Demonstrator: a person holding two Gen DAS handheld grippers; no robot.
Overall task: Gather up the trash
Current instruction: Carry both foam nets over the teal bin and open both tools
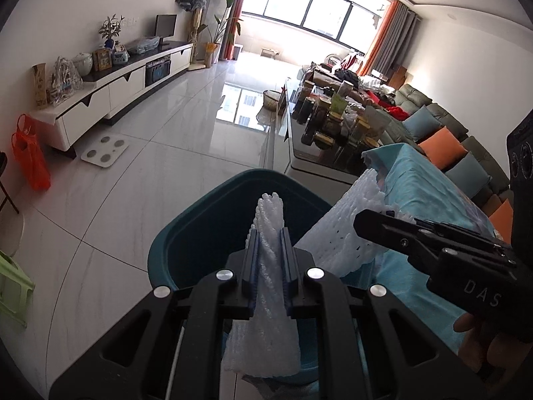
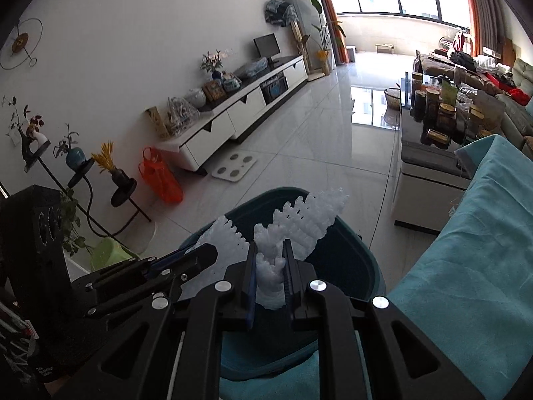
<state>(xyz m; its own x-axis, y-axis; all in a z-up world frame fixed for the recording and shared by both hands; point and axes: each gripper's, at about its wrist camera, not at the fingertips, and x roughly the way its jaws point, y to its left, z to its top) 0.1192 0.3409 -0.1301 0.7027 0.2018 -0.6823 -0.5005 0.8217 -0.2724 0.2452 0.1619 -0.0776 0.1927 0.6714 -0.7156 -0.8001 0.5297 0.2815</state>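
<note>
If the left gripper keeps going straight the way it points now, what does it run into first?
Probably the inside of the teal bin. The left gripper, shut on a strip of white foam netting, points down into its open mouth, with nothing else visible between. Depth is hard to judge through the fisheye.

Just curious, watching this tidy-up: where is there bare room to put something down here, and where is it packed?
Free: the teal bin looks empty, the turquoise cloth beside it is bare, and the tiled floor is open between bin, white scale and TV cabinet. Crowded: the coffee table, full of jars, and the cabinet top.
</note>
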